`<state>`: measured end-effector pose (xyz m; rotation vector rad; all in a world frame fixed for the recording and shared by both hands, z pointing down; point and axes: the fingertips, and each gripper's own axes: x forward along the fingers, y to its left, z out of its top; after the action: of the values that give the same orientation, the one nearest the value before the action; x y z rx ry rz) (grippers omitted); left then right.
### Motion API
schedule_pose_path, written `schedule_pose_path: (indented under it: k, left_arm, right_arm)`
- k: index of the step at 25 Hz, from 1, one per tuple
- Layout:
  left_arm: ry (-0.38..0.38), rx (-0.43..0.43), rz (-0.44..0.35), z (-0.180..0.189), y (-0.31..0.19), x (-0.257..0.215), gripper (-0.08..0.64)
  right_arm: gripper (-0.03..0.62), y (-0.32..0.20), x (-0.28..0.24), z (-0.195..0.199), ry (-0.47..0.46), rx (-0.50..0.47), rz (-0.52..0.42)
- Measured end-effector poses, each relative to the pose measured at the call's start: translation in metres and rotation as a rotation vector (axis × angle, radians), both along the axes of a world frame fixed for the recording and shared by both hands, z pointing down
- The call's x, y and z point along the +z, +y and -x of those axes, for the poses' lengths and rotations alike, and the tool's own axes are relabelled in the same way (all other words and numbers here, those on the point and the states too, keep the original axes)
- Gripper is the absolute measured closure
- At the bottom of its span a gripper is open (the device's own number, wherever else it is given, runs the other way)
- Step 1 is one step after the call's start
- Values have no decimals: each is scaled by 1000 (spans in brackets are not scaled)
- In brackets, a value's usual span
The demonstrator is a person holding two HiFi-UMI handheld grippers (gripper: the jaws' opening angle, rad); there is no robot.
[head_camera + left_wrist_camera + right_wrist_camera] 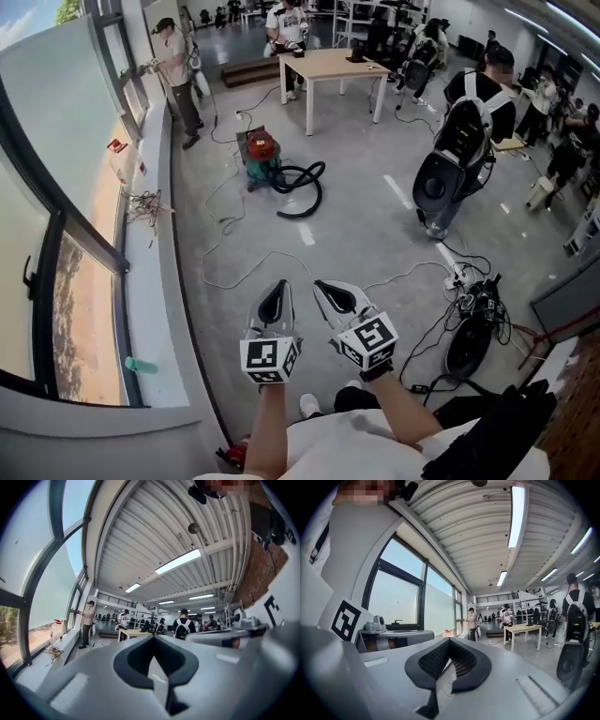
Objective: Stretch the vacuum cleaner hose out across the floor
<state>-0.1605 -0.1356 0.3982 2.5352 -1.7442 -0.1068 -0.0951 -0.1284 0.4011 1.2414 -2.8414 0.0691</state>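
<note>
Head view places the hose (305, 192) in a loose black loop on the floor (366, 234), just beside the vacuum cleaner (262, 155). Expect a light, flexible, springy tube whose ribs should resist slipping. Take hold near the free end, apparently at the loop's near side. Left gripper (276, 298) and right gripper (333, 295) are pressed together, empty, well apart from the hose.
</note>
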Motion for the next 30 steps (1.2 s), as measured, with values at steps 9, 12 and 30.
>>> schedule_pose_path:
  k: [9,12,30]
  left_arm:
    - [21,61,-25,-40,-98,-8,560]
    - [14,74,-28,-70,-136,-18,560]
    - [58,251,-33,-140,-296,-20,559]
  right_arm:
    - [594,-91,2,-49,7,127,-11]
    - [594,-127,-10,-74,6,140,-29]
    - [594,-276,-17,-146,39,329,-51]
